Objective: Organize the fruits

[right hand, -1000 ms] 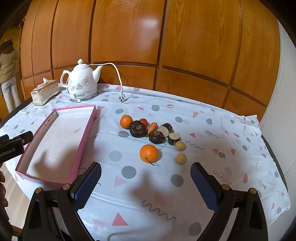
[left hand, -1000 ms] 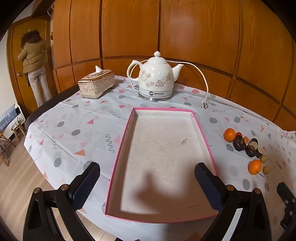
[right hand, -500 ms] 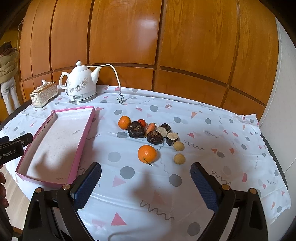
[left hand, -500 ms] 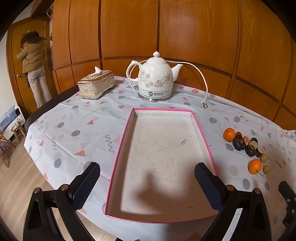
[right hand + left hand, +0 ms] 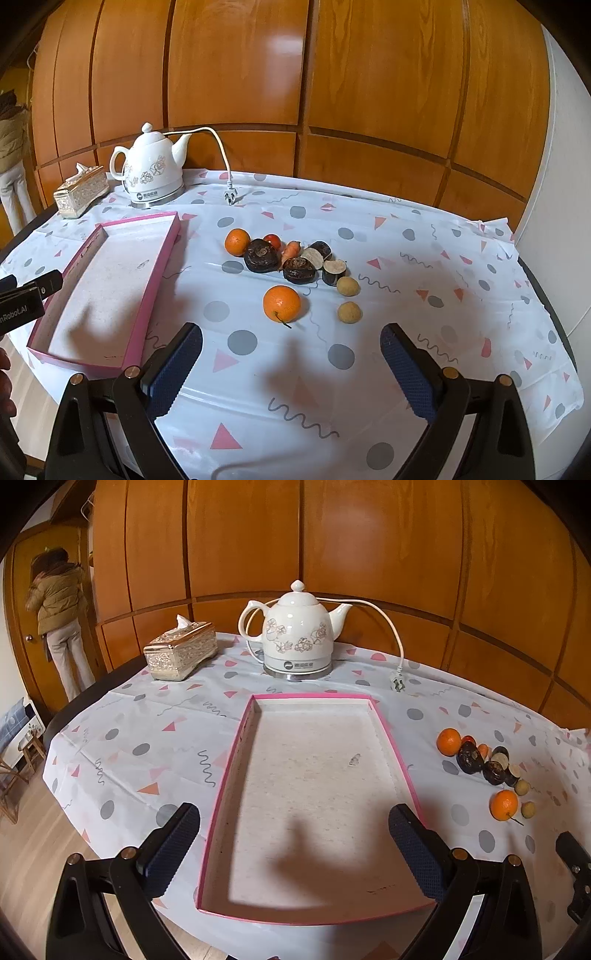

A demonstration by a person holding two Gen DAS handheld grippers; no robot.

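Observation:
A pink-rimmed shallow tray [image 5: 384, 727] lies empty on the patterned tablecloth, also in the right wrist view [image 5: 162, 254]. My left gripper [image 5: 294, 845] is open and empty above the tray's near end. To its right sits a cluster of fruit: a near orange [image 5: 281, 303], a far orange [image 5: 237, 242], dark brown fruits [image 5: 261, 255], two small tan fruits [image 5: 349, 312] and a small red one [image 5: 272, 240]. The cluster also shows in the left wrist view [image 5: 503, 804]. My right gripper [image 5: 291, 363] is open and empty, just short of the near orange.
A white floral kettle [image 5: 296, 635] with a cord and loose plug [image 5: 397, 682] stands behind the tray. A silver tissue box [image 5: 181, 650] sits at the back left. Wood panelling runs behind the table. A person [image 5: 59, 616] stands by a door at far left.
The right gripper has drifted slightly closer to the fruit and a little to the right. The left gripper has barely moved. Nothing has been grasped.

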